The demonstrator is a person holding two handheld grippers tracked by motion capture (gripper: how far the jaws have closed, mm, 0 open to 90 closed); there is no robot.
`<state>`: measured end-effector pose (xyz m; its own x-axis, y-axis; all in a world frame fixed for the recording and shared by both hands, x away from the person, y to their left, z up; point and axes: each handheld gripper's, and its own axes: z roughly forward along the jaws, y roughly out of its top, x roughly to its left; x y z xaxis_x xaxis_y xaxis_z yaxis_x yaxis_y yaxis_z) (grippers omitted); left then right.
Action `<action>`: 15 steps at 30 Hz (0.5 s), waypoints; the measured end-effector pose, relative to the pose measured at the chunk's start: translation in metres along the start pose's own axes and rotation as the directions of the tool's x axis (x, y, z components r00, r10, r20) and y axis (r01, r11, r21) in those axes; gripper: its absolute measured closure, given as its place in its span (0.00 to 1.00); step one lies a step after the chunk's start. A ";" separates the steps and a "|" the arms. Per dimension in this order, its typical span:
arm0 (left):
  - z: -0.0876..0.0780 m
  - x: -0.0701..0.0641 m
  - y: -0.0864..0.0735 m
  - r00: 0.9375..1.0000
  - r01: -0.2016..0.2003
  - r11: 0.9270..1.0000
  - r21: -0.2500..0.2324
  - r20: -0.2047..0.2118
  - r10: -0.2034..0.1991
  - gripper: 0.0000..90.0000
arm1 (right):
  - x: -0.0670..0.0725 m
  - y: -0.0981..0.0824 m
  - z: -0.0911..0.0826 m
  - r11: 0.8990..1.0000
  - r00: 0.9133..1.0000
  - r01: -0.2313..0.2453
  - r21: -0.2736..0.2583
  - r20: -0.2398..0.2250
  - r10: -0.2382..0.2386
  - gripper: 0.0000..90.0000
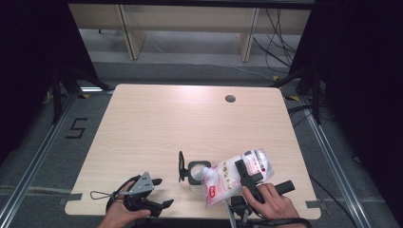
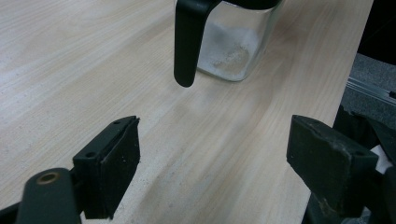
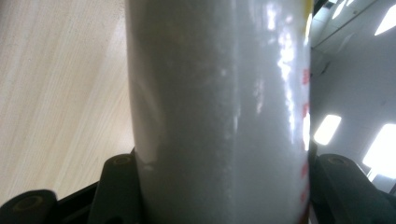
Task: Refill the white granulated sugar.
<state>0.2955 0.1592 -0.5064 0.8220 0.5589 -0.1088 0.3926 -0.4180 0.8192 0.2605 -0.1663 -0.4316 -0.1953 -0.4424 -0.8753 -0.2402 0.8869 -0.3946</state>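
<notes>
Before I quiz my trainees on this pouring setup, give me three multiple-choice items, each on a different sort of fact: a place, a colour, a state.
1. Where is the glass jar?
A. at the table's far edge
B. near the front edge, between the two grippers
C. on the floor

2. What colour is the jar's lid?
A. black
B. red
C. white

3. What is the state of the left gripper?
A. shut on the jar
C. shut on the bag
B. open, with nothing between its jaws

Answers: 1 B, the high view shows it there, with the right gripper tilting the bag over it. 2 A, the flipped-up lid is black. 3 B, the left gripper view shows bare table between wide jaws.
</notes>
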 end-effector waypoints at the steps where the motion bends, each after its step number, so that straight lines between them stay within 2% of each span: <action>1: 0.000 0.000 0.000 1.000 0.005 1.000 0.002 0.005 -0.005 0.19 | 0.000 0.000 0.000 1.000 1.000 0.002 -0.003 0.000 -0.002 0.54; 8: 0.000 0.000 0.000 1.000 0.005 1.000 0.000 0.004 -0.005 0.19 | 0.000 -0.001 0.000 1.000 1.000 -0.006 0.002 0.002 0.006 0.54; 10: 0.000 0.000 0.000 1.000 0.005 1.000 0.000 0.004 -0.005 0.19 | 0.003 -0.002 -0.001 0.999 0.999 -0.051 0.010 -0.005 0.051 0.54; 11: 0.000 0.000 0.000 1.000 0.006 1.000 -0.001 0.004 -0.006 0.19 | 0.003 -0.003 0.000 0.999 0.999 -0.050 0.006 -0.008 0.050 0.54; 12: 0.000 0.000 0.000 1.000 0.006 1.000 0.000 0.005 -0.006 0.19 | 0.001 -0.003 0.001 1.000 1.000 -0.018 -0.009 0.001 0.018 0.54; 15: 0.000 0.000 0.000 1.000 0.006 1.000 0.002 0.001 -0.006 0.19 | 0.001 -0.003 0.000 1.000 1.000 -0.019 -0.008 0.002 0.019 0.54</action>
<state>0.2955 0.1589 -0.5063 0.8202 0.5605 -0.1142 0.3984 -0.4164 0.8173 0.2614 -0.1695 -0.4311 -0.1981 -0.4254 -0.8831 -0.2437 0.8940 -0.3759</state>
